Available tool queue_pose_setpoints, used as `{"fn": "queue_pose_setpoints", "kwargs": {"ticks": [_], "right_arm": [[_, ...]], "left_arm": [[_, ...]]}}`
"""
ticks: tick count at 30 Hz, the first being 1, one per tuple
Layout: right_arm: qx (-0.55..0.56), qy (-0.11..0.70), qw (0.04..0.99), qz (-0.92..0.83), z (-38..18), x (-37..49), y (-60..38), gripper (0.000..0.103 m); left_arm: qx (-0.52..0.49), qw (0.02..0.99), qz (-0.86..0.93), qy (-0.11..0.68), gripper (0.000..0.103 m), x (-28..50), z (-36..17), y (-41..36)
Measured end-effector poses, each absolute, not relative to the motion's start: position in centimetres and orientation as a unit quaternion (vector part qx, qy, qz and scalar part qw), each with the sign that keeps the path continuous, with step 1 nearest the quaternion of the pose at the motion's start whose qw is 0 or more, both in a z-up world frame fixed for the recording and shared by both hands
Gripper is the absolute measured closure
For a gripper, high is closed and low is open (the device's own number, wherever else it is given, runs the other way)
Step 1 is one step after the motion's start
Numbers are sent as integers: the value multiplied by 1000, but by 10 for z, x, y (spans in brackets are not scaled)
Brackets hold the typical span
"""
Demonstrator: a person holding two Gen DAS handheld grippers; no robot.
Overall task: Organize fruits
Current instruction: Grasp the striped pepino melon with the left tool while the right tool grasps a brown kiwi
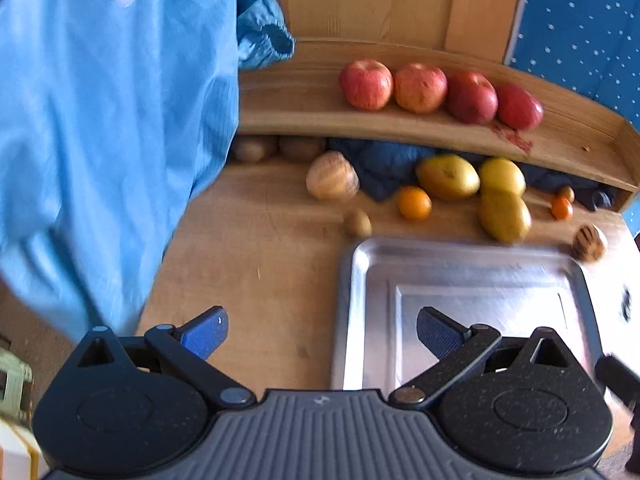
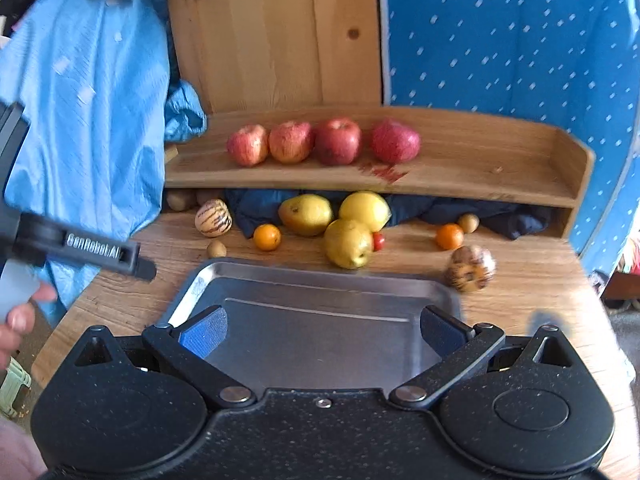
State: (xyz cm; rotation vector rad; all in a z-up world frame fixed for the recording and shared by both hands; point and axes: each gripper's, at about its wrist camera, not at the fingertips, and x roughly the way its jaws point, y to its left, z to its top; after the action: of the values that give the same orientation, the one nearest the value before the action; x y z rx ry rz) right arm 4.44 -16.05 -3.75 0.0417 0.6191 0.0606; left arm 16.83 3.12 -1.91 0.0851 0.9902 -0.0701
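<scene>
**Fruit scattered behind a bare metal tray, both grippers spread wide**

Wooden table (image 2: 532, 280) with visible grain, a pale wood panel behind it, and blue white-dotted fabric (image 2: 500, 36) on the right. A person's light blue sleeve (image 2: 92, 120) fills the left side (wrinkled, thin cloth). A low wooden shelf (image 2: 480, 168) with a raised curved lip runs along the back, with a red stain on its board.

Left to right on the shelf: four red apples (image 2: 320, 142) in a row, the first three touching, the fourth a little apart. Below, on the table: a cream striped melon (image 2: 213, 218), a small brown kiwi (image 2: 216, 249), an orange (image 2: 267, 237), three yellow pears (image 2: 348, 242) clustered together (long axes differ, the front one's stem end points toward the tray), a second orange (image 2: 449, 236), and a blurred striped melon (image 2: 470, 268) near the tray's far right corner. Dark blue cloth (image 2: 516, 220) is bunched under the shelf.

The metal tray (image 2: 320, 280) is rectangular, brushed and shiny, with rounded corners and its long axis left-right.

Left gripper (image 1: 322, 332) has its fingers spread, holding nothing, straddling the tray's left edge. Right gripper (image 2: 322, 330) has its fingers spread over the tray, also holding nothing.
</scene>
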Motion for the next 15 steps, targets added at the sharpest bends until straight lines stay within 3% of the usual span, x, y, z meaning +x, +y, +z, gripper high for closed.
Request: {"fn": "queue_pose_setpoints", "kwargs": {"ticks": [15], "right_arm": [[-61, 358, 929, 66, -58, 143, -44, 2]], "left_arm": [[61, 848, -115, 513, 1, 311, -62, 73]]}}
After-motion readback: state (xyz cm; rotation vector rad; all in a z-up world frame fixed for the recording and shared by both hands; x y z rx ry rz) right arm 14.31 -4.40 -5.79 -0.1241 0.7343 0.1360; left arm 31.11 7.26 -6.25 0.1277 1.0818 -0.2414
